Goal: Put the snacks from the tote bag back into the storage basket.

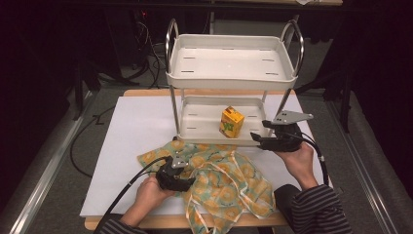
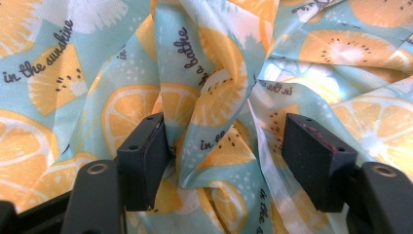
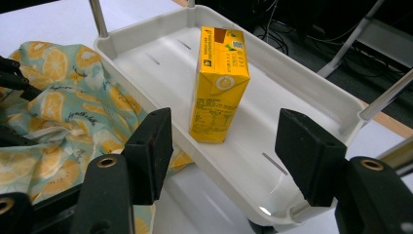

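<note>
Juice carton (image 3: 219, 83) stands upright on the rack's lower tray (image 3: 292, 92) at centre frame, ahead of the right gripper (image 3: 224, 151) and its wide, empty jaws, while at lower left the left gripper (image 2: 224, 161) straddles bunched cloth (image 2: 214, 97), jaws open.

Left hand-held gripper (image 1: 189, 176) tips sink into the citrus-print cloth (image 1: 229, 183), contact hidden in high view. Cloth near edge runs off the bottom of the frame. Juice carton (image 1: 231, 122) print too small to read in high view; still illegible in the right gripper view. Lower tray (image 1: 195, 122) front right corner is covered by the right hand-held gripper (image 1: 257, 138). Both forearms cut by the bottom edge. Desk (image 1: 131, 126) far edge sits behind the cart. Background dark, cables indistinct.
</note>
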Action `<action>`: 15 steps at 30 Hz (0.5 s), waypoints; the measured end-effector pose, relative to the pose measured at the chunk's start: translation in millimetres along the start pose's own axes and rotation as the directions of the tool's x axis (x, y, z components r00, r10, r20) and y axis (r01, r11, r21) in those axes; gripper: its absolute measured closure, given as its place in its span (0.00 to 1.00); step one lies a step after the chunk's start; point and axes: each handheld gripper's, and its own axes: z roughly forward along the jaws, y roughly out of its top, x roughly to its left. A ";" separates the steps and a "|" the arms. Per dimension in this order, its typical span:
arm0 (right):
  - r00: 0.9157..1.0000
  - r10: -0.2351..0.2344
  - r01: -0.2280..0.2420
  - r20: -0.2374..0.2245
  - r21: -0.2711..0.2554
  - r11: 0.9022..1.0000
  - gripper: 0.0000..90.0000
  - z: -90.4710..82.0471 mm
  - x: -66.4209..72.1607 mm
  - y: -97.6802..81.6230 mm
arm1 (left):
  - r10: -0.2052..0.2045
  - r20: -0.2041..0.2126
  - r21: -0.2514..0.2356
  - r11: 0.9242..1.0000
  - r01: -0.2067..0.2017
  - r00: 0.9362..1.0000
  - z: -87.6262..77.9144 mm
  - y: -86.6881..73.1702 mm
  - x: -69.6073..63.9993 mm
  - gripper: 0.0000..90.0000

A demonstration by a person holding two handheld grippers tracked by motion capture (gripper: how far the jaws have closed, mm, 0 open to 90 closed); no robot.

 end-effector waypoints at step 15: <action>0.999 0.042 -0.042 0.007 -0.037 0.998 0.45 -19.8 -5.6 -24.0 | -0.002 0.005 0.001 1.000 0.002 1.000 0.2 0.3 0.7 0.38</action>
